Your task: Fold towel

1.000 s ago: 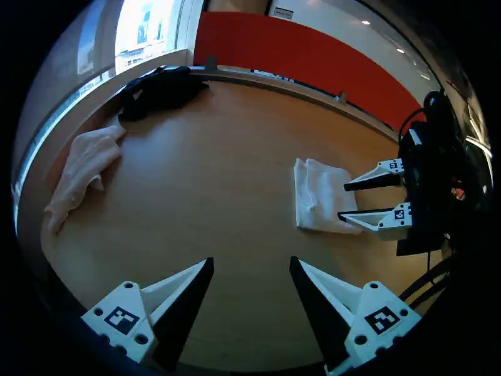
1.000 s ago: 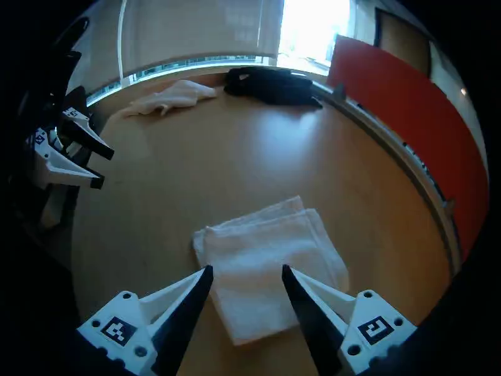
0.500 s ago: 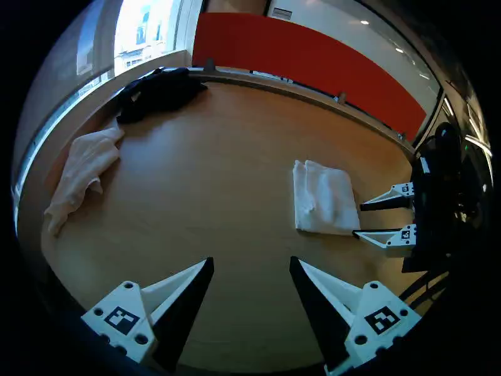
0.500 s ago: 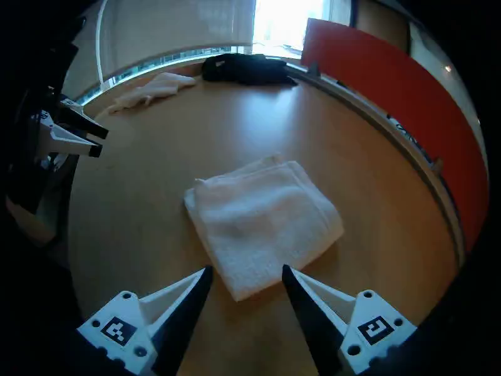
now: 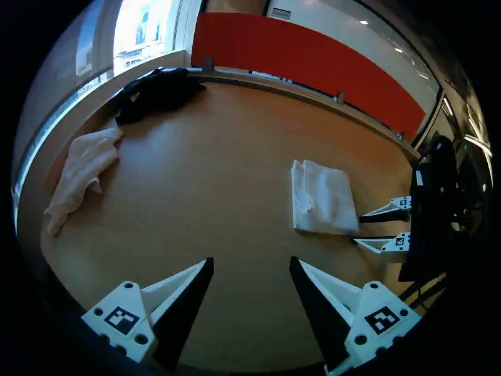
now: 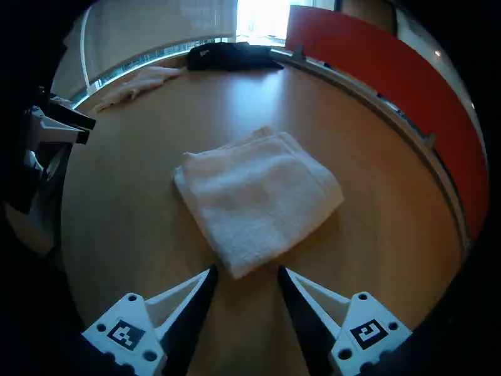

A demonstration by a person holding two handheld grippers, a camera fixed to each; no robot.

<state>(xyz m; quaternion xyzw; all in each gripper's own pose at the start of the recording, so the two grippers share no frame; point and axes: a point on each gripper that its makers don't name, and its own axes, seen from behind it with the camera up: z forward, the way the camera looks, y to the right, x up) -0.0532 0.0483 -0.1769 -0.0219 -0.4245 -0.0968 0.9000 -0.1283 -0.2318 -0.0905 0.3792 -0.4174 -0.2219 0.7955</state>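
While the towel [image 6: 260, 197] lies folded, left gripper [image 5: 250, 259] and right gripper [image 6: 247, 268] gape — empty.

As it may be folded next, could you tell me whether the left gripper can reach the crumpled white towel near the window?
Probably yes: the left gripper is open and empty, and only bare table lies between it and the crumpled towel.

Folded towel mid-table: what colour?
The folded terry towel is plain white, no pattern; clearest in the right gripper view.
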